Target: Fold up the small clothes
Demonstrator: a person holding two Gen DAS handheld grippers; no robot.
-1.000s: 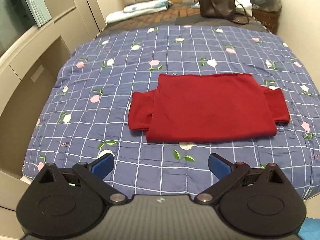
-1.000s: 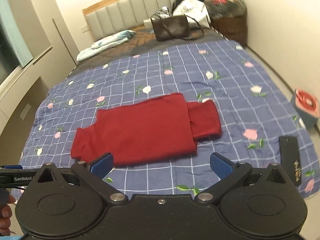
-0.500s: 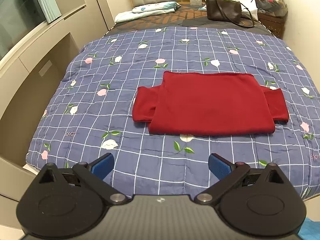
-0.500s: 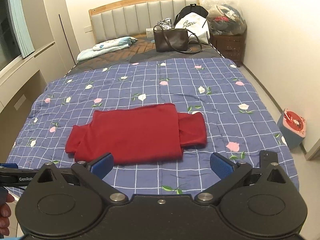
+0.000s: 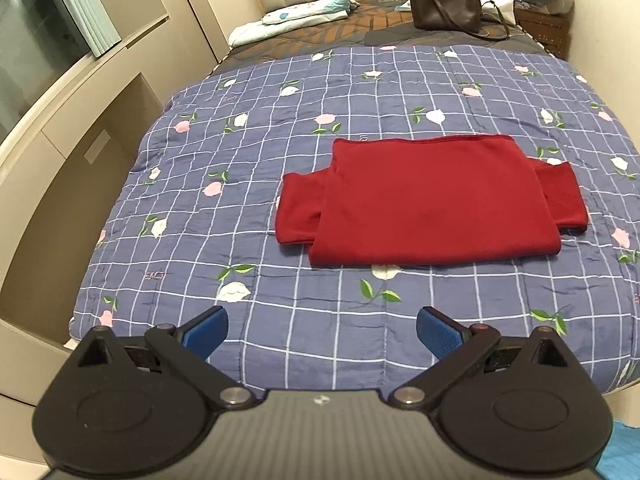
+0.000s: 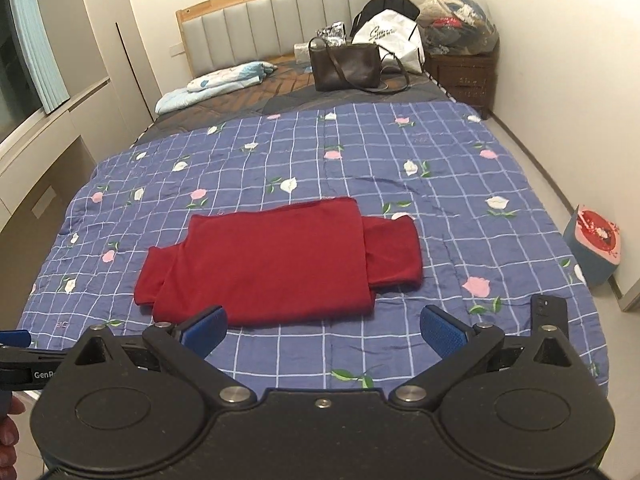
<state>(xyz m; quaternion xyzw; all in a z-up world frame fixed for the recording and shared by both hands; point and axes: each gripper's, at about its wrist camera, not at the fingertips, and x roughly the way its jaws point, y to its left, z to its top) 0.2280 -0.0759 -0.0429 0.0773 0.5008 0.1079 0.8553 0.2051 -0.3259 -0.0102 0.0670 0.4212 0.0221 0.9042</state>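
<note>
Red top (image 5: 432, 204) lying half-folded, sleeves sticking out, mid-quilt (image 5: 280, 120) on the bed | left gripper (image 5: 322, 330) and right gripper (image 6: 324, 330) hovering near its front edge, jaws open, empty, seemingly lining up the next fold

The left gripper (image 5: 322, 330) is held level with its blue-padded fingers (image 5: 206, 330) spread wide — nothing is gripped between them. The right gripper (image 6: 324, 330) is posed alike, fingers (image 6: 442, 332) parted and empty — fingertips of a hand (image 6: 8, 428) are glimpsed at its left.
</note>
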